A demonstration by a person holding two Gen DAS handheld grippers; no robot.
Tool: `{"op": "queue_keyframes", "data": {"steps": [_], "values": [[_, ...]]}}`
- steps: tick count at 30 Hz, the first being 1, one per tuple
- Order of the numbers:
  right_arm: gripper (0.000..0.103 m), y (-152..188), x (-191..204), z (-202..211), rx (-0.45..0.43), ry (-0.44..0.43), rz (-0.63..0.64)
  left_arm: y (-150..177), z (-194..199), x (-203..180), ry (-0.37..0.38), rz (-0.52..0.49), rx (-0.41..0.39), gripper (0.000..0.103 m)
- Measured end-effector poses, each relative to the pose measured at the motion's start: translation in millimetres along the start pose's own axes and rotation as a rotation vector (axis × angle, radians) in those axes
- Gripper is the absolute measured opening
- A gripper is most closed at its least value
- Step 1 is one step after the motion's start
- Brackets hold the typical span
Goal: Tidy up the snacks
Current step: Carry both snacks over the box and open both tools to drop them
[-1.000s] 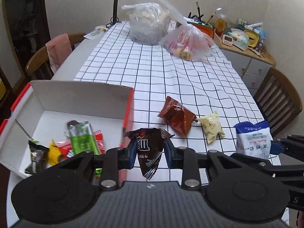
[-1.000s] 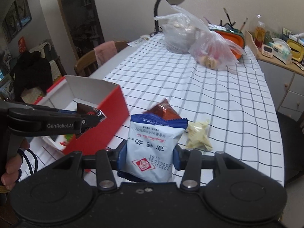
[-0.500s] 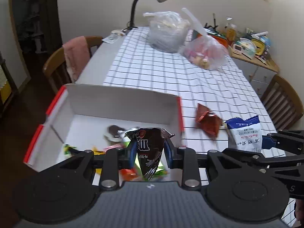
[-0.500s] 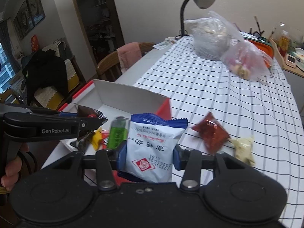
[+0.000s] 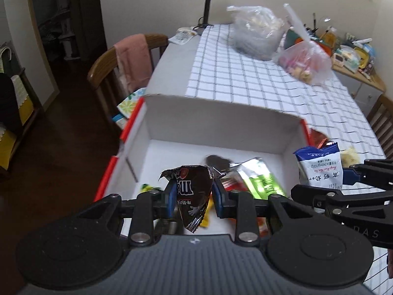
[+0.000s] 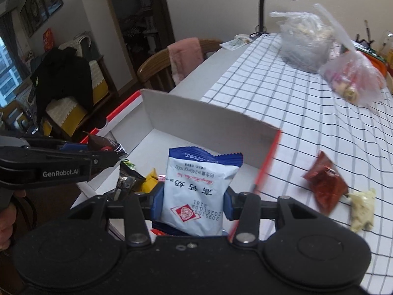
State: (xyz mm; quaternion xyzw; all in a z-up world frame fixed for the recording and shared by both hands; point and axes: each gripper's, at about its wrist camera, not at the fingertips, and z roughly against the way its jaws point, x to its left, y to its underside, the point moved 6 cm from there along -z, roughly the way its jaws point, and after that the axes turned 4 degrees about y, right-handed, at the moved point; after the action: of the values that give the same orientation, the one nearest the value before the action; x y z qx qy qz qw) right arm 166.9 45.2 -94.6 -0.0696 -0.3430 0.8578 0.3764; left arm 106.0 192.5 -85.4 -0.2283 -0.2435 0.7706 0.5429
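Both grippers [image 5: 193, 198] pinch crinkly packets [image 5: 194, 191]

Snacks [image 5: 262, 182] in box [image 5: 221, 123]; two pkts [image 6: 326, 184] prob. right.

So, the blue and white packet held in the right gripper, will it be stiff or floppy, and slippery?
The blue and white packet probably holds its shape: it stands upright between the right gripper's pads without drooping. It looks puffy, so likely light. Its smooth film may be slippery, yet the pinch looks secure.

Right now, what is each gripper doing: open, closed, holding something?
Left gripper: closed on the brown chocolate packet.
Right gripper: closed on the blue and white milk snack packet.
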Motion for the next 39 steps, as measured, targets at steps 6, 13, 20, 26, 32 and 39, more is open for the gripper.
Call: {"op": "queue_keyframes", "data": {"steps": [6,13,20,26,32,39], "values": [[0.045,-3.7,27.8,-33.0,0.044,0.001,0.070,0.5,-21.0,27.1,-0.048,-0.006,0.035,0.029],[0.045,-9.2,36.1,-67.3,0.080,0.040,0.145,2.2,-44.4,38.5,-0.066,-0.024,0.080,0.029],[0.044,-5.6,35.8,-80.3,0.095,0.067,0.204,8.7,-63.3,34.9,-0.063,-0.059,0.115,0.029],[0.045,-5.8,35.1,-80.7,0.097,0.071,0.211,15.0,-75.3,31.9,-0.064,-0.078,0.148,0.030],[0.048,-6.3,33.2,-78.7,0.099,0.075,0.201,17.2,-78.8,28.4,-0.070,-0.095,0.152,0.031],[0.054,-8.5,28.3,-67.9,0.087,0.054,0.168,17.8,-73.6,25.8,-0.066,-0.095,0.144,0.032]]}}
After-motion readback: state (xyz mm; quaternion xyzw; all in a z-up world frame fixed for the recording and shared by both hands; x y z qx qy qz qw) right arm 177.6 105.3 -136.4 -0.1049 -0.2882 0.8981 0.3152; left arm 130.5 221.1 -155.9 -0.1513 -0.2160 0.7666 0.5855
